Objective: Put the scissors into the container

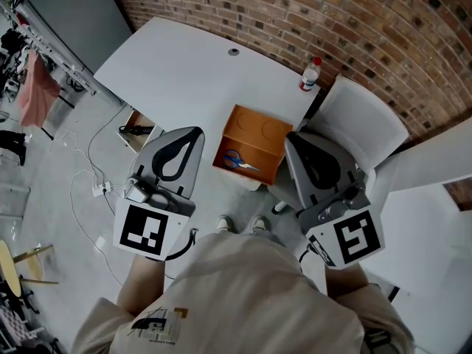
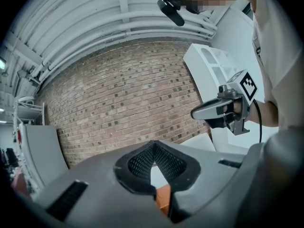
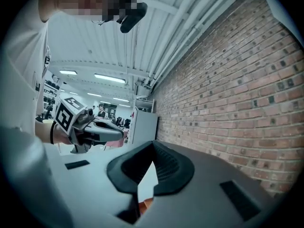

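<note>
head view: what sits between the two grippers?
In the head view, the orange container sits between the left gripper and the right gripper, with the scissors lying inside it. Both grippers are shut and hold nothing.

Shirt (image 1: 243, 293): beige, short sleeves, with a dark print and a small orange patch low on its left front.
Left gripper (image 1: 188, 140): out beyond the shirt's left shoulder; smooth grey shell, a teardrop opening rimmed in black, ribbed black mesh lining the jaws.
Right gripper (image 1: 310, 153): beyond the shirt's right shoulder; same grey shell, with bare metal brackets behind.
Marker cubes (image 1: 150, 229): white faces with black square patterns, at each gripper's shirt end.
Cables (image 1: 184, 245): thin, black, curling from the cubes toward the shirt.
Shoes (image 1: 225, 225): pale toes just past the shirt's front.
</note>
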Tool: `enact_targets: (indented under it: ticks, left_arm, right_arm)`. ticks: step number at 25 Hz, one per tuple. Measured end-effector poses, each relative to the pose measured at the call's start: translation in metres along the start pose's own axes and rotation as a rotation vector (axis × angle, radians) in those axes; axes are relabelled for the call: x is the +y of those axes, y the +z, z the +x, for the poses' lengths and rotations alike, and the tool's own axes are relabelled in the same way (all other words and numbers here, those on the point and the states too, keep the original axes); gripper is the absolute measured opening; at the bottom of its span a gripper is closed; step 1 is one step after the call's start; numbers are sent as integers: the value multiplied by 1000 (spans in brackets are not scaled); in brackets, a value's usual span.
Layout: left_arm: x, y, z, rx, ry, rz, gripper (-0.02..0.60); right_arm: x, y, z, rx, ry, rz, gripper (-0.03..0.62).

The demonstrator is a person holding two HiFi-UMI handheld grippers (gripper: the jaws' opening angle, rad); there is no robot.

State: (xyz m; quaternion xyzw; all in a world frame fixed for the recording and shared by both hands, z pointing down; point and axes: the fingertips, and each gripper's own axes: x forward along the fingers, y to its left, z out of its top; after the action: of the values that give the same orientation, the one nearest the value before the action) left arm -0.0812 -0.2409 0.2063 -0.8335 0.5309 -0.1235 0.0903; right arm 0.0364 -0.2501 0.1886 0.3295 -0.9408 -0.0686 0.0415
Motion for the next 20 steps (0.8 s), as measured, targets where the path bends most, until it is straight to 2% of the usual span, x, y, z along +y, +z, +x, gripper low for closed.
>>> enact_targets:
  ticks: [3,7,13,20]
  left_arm:
    - [-6,-5,-3,15,-9,-3,8]
    - [-16,-13,-8,33,-33,-48,8]
    - [-28,-22,-6,58,-38,-43,8]
    - [-32,-24,-8,76,-30,-43,8]
  right_arm:
    - [4,-10,-6,28,10,13,8]
    - [11,-26,-11,69,22,34,8]
    - [16,-43,-14,100,52,57,8]
    - [18,-44,-13,93,74,53,8]
